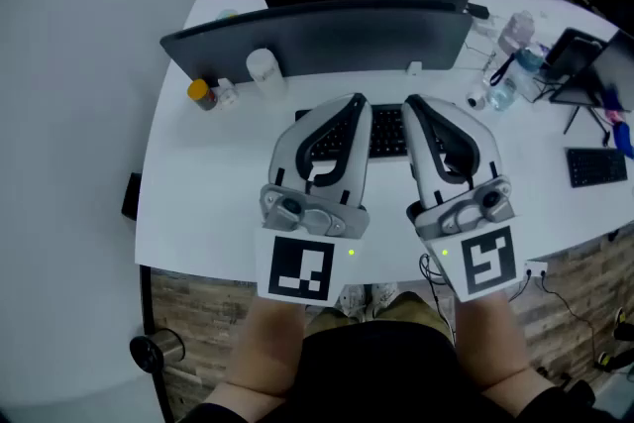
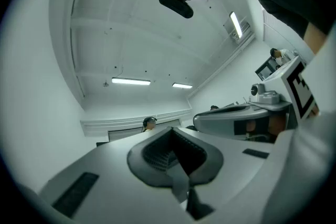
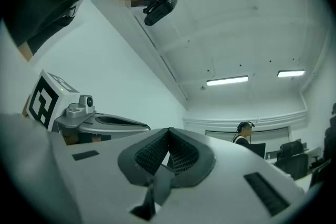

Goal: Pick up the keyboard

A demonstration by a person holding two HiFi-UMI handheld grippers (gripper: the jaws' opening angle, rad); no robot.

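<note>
A black keyboard [image 1: 385,131] lies on the white desk [image 1: 208,183] in front of a dark monitor [image 1: 327,40], mostly hidden under my two grippers in the head view. My left gripper [image 1: 355,100] hovers over its left part, jaws shut and empty. Side by side with it, my right gripper [image 1: 411,101] is over the keyboard's right part, also shut on nothing. Both gripper views tilt upward to the ceiling, so the keyboard is out of sight there. The left gripper [image 2: 169,134] and the right gripper [image 3: 168,136] show their pads pressed together.
Behind the left gripper stand a white cup [image 1: 264,70] and a small orange-capped bottle [image 1: 201,93]. Bottles [image 1: 513,54], a tablet stand [image 1: 580,64] and a second keyboard [image 1: 597,165] crowd the desk's right side. A person with a headset [image 3: 242,131] sits far across the room.
</note>
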